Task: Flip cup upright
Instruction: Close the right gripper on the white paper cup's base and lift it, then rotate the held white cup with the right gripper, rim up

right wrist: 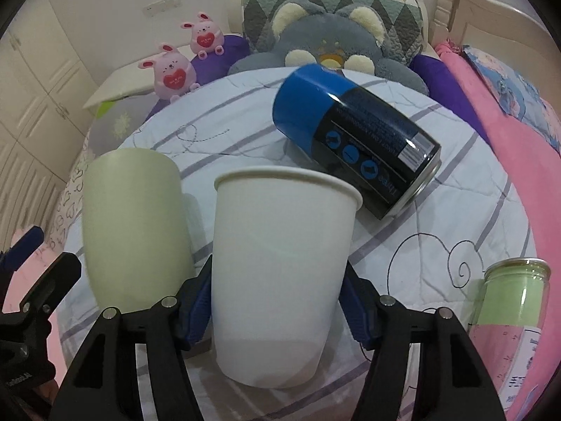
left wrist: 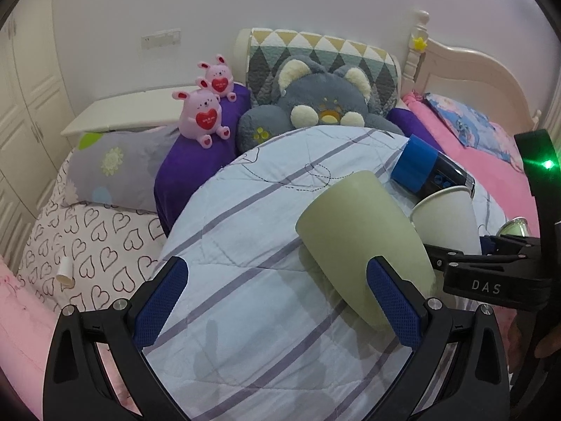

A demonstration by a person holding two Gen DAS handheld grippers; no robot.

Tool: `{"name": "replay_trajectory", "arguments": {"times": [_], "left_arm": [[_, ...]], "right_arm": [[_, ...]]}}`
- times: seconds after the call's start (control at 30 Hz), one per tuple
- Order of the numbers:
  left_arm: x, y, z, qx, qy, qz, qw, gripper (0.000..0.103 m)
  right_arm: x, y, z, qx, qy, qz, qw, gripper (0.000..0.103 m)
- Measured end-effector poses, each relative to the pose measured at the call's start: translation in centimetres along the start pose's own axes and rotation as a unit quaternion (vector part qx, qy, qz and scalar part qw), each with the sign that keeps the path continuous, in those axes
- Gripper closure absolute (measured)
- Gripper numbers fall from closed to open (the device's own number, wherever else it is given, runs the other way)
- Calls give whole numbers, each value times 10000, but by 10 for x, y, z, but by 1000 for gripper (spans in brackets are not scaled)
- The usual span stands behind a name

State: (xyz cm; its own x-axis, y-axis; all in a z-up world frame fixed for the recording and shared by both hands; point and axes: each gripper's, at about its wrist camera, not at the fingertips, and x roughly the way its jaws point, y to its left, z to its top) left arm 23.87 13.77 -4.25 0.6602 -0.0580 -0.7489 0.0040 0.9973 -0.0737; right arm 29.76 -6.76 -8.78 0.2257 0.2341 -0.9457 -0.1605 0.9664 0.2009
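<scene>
Your right gripper (right wrist: 277, 310) clamps the white paper cup (right wrist: 280, 270) upright over the striped quilt (right wrist: 420, 231), beside a green cup (right wrist: 135, 224); your left gripper (left wrist: 277, 301) hangs spread wide, holding nothing.

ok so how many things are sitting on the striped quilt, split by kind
cups: 2, the white paper cup between the right gripper fingers and the pale green cup
cans: 1, the blue and black can lying on its side
jars: 1, the green candle jar
total: 4
</scene>
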Motion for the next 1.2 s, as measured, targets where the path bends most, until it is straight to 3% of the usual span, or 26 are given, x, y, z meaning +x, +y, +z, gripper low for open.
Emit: {"name": "replay_trajectory", "arguments": {"times": [0.27, 0.53, 0.9, 1.0, 1.2], "left_arm": [[-29, -6, -6, 69, -198, 47, 9998, 0], [-77, -18, -31, 92, -394, 21, 9992, 0], [-113, -28, -96, -64, -113, 23, 9999, 0], [-108, -27, -109, -124, 157, -66, 9998, 0], [-110, -26, -126, -96, 230, 26, 9997, 0]], "right_arm": [[-37, 1, -6, -30, -301, 82, 9995, 39], [-94, 8, -52, -233, -591, 181, 9978, 38], [-96, 11, -146, -234, -56, 451, 9987, 38], [-84, 10, -164, -180, 120, 523, 9984, 38], [-66, 18, -178, -212, 313, 472, 9982, 37]]}}
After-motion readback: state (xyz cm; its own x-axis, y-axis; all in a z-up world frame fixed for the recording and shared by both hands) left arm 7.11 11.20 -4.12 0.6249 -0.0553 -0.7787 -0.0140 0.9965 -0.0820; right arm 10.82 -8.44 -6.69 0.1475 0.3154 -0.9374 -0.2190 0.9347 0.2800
